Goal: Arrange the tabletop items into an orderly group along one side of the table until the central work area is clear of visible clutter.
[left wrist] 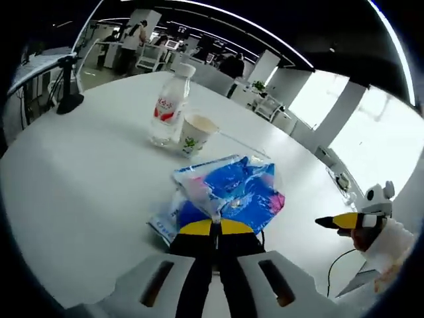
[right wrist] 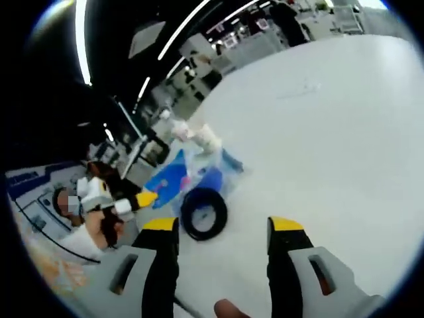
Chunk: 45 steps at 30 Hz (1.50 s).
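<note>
Yellow-tipped jaws of the left gripper (left wrist: 213,227) are pressed together on a fold of the blue plastic bag (left wrist: 232,192), a crinkled, glossy, shapeless pouch lying on the smooth white tabletop (left wrist: 86,179). Beyond the bag, farther along the tabletop, stand a clear ribbed water bottle (left wrist: 169,106) with a red-and-white label and white cap, and, touching or just beside it, a tapered paper cup (left wrist: 195,134) printed in green; these form the group being built. Jaws of the right gripper (right wrist: 224,228) are spread and hold nothing; just ahead of them, beside the bag, lies a black ring-shaped coil (right wrist: 204,212), probably tape or cable. The right gripper's yellow tip also appears well to the side of the bag in the left gripper view. Risks, as judged: thin film may slip or tear from so small a pinch, and a dragged bag could topple the light cup or the tall bottle.
</note>
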Tool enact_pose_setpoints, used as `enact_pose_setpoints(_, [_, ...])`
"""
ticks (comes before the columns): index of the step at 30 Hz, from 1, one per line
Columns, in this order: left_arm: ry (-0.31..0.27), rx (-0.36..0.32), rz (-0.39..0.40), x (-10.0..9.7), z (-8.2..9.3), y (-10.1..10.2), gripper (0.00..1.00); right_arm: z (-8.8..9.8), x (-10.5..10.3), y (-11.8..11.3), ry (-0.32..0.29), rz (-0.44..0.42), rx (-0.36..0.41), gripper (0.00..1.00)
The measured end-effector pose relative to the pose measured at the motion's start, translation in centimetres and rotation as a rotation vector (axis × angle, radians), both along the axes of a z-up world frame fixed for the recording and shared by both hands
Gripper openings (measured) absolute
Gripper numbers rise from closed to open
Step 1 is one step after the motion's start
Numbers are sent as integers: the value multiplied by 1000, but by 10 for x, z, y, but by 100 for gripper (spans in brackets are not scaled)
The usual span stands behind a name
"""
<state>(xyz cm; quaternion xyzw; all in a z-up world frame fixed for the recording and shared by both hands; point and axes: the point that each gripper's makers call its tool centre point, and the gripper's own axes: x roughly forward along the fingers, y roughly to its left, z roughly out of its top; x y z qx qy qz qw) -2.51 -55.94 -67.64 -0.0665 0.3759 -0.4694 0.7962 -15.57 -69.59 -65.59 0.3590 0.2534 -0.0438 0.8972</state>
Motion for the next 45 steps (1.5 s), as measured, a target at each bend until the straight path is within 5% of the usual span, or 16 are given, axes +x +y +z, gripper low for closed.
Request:
enact_pose_setpoints(11, [-6,-106,-252,-55,16,-48,0,5,9,8,-31,-11,-54,37])
enact_pose_setpoints(15, [9,-100,-293,-71,12,-55,0,0,-5,8,-7,29,-181,5])
enact_pose_setpoints(24, [14,-54,-362,-84,1,-58,0,-14,-22,13,83,104,-330,0])
enact_pose_setpoints(33, [4,7,-418,-86,-11,-76,0,-27,-31,-1,135,57,-336,0])
enact_pose_setpoints(45, [-64,123,-588,-109,-45,-117,0,-71,-63,-31,263,-35,-355,0])
